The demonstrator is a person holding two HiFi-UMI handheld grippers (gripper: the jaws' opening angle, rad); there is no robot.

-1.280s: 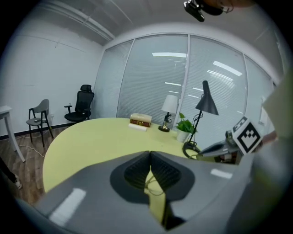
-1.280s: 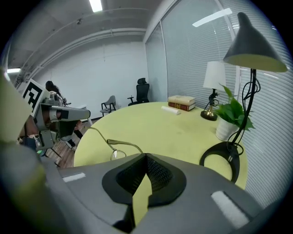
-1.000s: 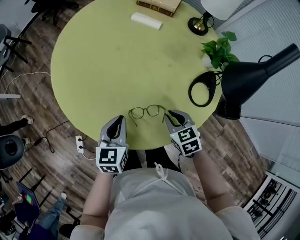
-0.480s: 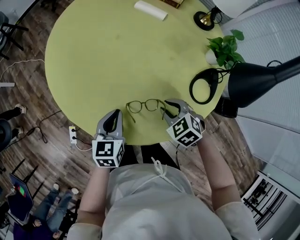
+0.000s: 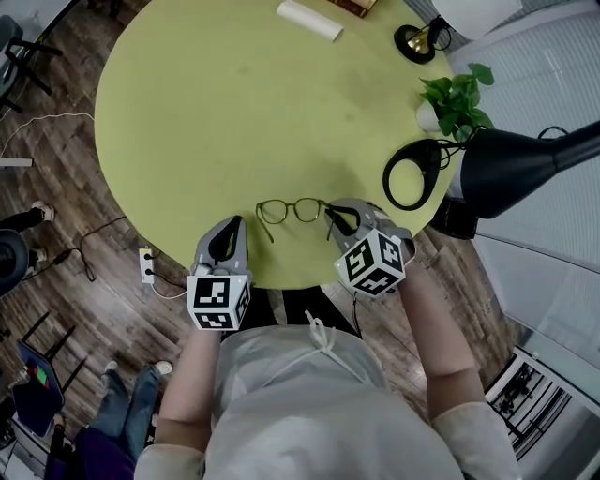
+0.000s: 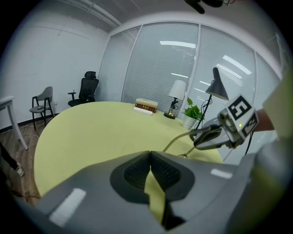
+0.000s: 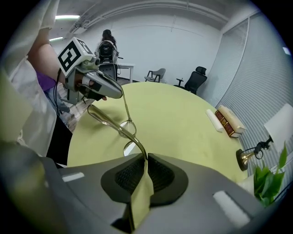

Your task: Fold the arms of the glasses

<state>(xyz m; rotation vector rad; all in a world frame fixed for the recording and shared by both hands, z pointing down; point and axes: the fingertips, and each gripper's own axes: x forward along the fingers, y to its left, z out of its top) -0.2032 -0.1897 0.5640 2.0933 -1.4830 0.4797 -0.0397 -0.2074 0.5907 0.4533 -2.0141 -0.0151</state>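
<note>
A thin-framed pair of glasses (image 5: 292, 208) lies on the round yellow-green table (image 5: 234, 112) near its front edge, with both arms spread toward me. My right gripper (image 5: 336, 216) is at the glasses' right arm. Its jaws are closing and pinch the end of that arm (image 7: 137, 145) between the pads. My left gripper (image 5: 232, 227) is shut with nothing in it, just left of the glasses and apart from their left arm. In the left gripper view the right gripper (image 6: 211, 135) shows with the arm running up to it.
A black desk lamp (image 5: 511, 164) with a ring-shaped base (image 5: 411, 175) stands at the table's right edge, behind it a small potted plant (image 5: 455, 98). At the far side are a white roll (image 5: 309, 19) and a brass stand (image 5: 417, 42). A socket strip (image 5: 147, 265) lies on the wooden floor.
The right gripper has rolled about its own axis at the glasses' right arm, its marker cube now turned. The left gripper has hardly moved.
</note>
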